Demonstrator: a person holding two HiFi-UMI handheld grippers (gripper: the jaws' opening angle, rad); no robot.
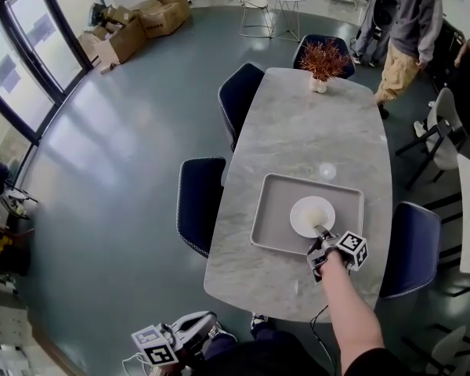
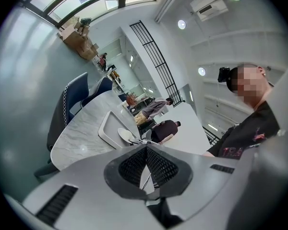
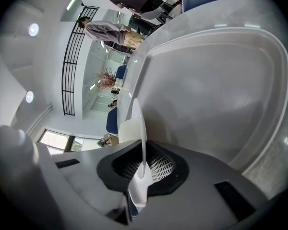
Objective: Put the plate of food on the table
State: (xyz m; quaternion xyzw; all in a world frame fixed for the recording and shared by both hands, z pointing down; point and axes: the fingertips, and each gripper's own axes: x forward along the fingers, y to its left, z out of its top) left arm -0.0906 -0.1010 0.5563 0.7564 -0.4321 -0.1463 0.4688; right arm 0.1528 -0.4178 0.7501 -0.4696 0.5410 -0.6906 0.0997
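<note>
The left hand-held gripper (image 2: 147,150) is hovering off the counter's (image 1: 298,131) near edge at 7 o'clock, its jaws pressed together. Blue chairs (image 1: 200,202) are flanking the counter. The plate (image 1: 307,219) is sitting in a grey tray (image 1: 270,218), just at 11 o'clock from the right hand-held gripper (image 1: 323,240), which is pinching its near rim. A plant (image 1: 323,59) is standing at the far end.

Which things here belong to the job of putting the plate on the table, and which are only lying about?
For the job: plate, tray, table, right gripper.
Lying about: potted plant, chairs, cardboard boxes.
</note>
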